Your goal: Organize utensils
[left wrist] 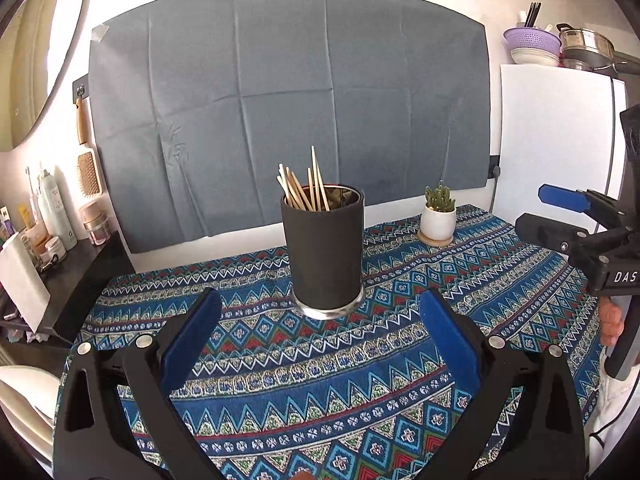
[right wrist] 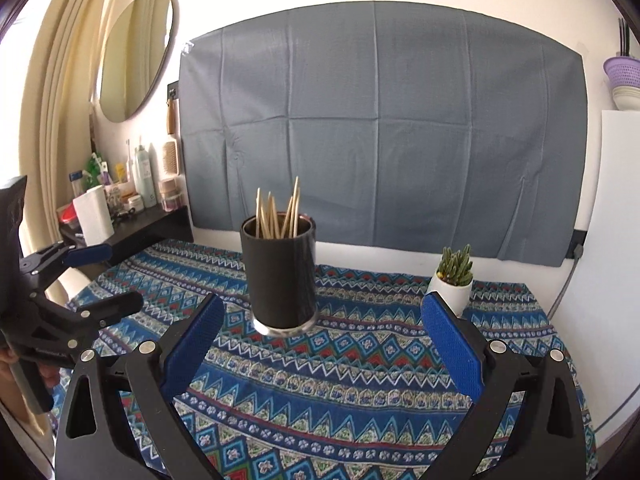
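Black cup upright, wooden sticks bristling inside.

Both wrist cams sit low and close in front of the black cup of sticks, left one slightly left, right one slightly right, both facing the grey cloth behind it.

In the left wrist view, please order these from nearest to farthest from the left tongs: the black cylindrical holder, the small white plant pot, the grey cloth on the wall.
1. Black cylindrical holder with wooden sticks, straight ahead of the left tongs.
2. Small white plant pot, further back, to the right.
3. Grey cloth, on the wall behind the table.
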Tool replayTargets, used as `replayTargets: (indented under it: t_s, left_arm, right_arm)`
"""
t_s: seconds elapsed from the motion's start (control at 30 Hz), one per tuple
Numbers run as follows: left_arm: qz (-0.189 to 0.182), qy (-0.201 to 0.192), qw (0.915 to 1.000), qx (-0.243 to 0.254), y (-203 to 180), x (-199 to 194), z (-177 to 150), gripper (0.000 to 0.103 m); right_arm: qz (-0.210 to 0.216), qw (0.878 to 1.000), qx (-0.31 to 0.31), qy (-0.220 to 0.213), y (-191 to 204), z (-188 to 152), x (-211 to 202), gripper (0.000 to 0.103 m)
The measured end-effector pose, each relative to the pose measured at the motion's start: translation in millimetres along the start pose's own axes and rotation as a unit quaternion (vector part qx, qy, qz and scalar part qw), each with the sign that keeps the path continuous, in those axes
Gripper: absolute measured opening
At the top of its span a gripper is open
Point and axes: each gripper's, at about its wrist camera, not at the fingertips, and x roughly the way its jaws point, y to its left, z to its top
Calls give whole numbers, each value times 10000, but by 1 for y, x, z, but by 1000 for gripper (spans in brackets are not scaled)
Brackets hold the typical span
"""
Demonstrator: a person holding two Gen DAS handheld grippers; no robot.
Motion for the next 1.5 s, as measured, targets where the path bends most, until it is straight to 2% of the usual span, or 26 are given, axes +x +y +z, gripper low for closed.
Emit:
replayTargets:
  t_s: [0.1,0.2,0.4,0.53,0.63,0.7,0.77,0.83,0.93,1.03,1.17,1.23,1.3,1.37,1.5]
  left_arm:
    - [216,38,9997,-46,-5,-3,-23,97]
    - [340,75,9993,-121,-12,-7,-45,97]
    - [231,137,9992,-291,-22,-17,-79,97]
    - [34,414,9972,-618,-23,-18,-95,97]
    - [55,564,9959,-712,-25,-16,-108,97]
    - [73,563,9959,-710,-27,-16,-116,97]
    - [142,571,9956,-735,-29,-14,-123,97]
    - [225,440,9954,-827,-27,-15,-129,97]
    - [568,358,9955,-671,-30,-15,-133,97]
    - [395,341,9957,-765,-27,-16,-135,97]
    - [307,318,9960,-777,-26,-15,-136,97]
    - [393,248,9966,-673,-28,-15,-133,97]
    - [259,354,9971,-621,-31,-11,-133,97]
    - [224,426,9966,-664,-31,-9,-134,97]
    - [250,377,9966,-686,-30,-11,-136,97]
  right_arm:
    - [58,9999,-26,144,8,-25,-1,95]
    - [-29,10000,-4,83,15,-50,-4,95]
    - [180,9991,223,327,23,-91,-15,95]
    - [120,9985,285,450,25,-116,-21,95]
    - [81,9971,475,592,24,-133,-21,95]
    - [171,9952,681,676,20,-143,-19,95]
    - [82,9946,736,724,20,-150,-18,95]
    - [-119,9960,621,628,22,-155,-19,95]
    - [19,9972,611,424,23,-159,-26,95]
    - [-195,9985,496,141,28,-157,-36,95]
    - [-103,9993,366,-72,29,-149,-38,95]
    - [-108,9996,243,-89,32,-149,-34,95]
    - [-65,9995,230,-188,32,-150,-31,95]
    - [-174,9993,310,-97,32,-150,-28,95]
    - [-120,9983,562,85,25,-151,-22,95]
